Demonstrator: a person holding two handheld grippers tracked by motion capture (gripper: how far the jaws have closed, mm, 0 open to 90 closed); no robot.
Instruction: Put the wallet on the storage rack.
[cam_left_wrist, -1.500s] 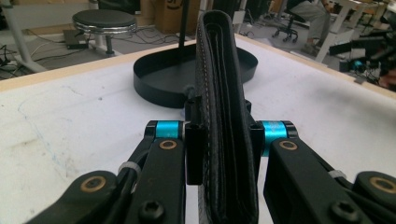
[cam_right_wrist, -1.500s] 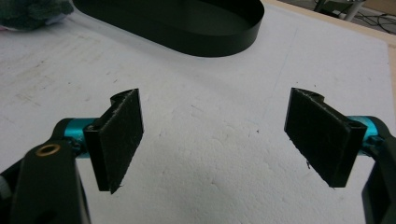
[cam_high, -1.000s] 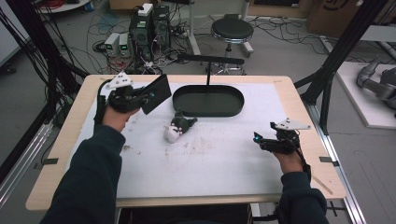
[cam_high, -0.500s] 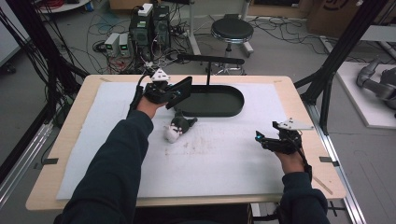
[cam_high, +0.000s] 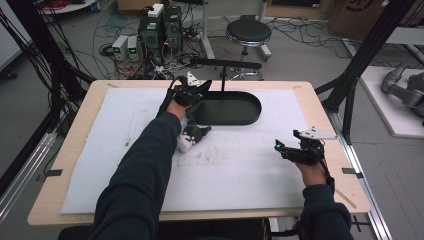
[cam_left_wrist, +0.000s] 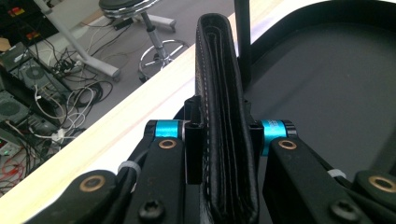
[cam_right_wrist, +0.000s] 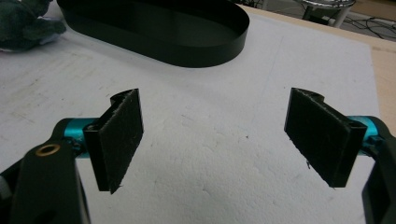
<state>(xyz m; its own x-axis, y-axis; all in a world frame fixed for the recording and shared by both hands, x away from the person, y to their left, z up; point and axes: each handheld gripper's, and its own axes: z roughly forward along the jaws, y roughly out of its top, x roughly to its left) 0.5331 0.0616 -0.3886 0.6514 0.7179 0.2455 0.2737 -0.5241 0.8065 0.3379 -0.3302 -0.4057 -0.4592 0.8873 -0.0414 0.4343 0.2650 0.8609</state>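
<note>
A black folded wallet (cam_left_wrist: 226, 116) stands on edge between the jaws of my left gripper (cam_left_wrist: 223, 137), which is shut on it. In the high view, the left gripper (cam_high: 194, 91) holds the wallet (cam_high: 204, 89) over the left end of the black oval tray (cam_high: 252, 113). The tray's dark floor (cam_left_wrist: 327, 84) lies just beyond the wallet. My right gripper (cam_high: 282, 149) rests low over the white mat at the right side of the table. Its jaws stand wide apart with nothing between them, as the right gripper (cam_right_wrist: 217, 135) shows.
A grey and white plush toy (cam_high: 192, 136) lies on the mat in front of the tray, under the left forearm; the plush toy (cam_right_wrist: 23, 23) also shows far off. A black T-shaped post (cam_high: 222, 75) rises at the tray's back edge. The wooden table edge (cam_high: 320, 107) borders the mat.
My left gripper has carried the wallet to the right and down, from the table's back left to the tray's left end. The right gripper has stayed still.
</note>
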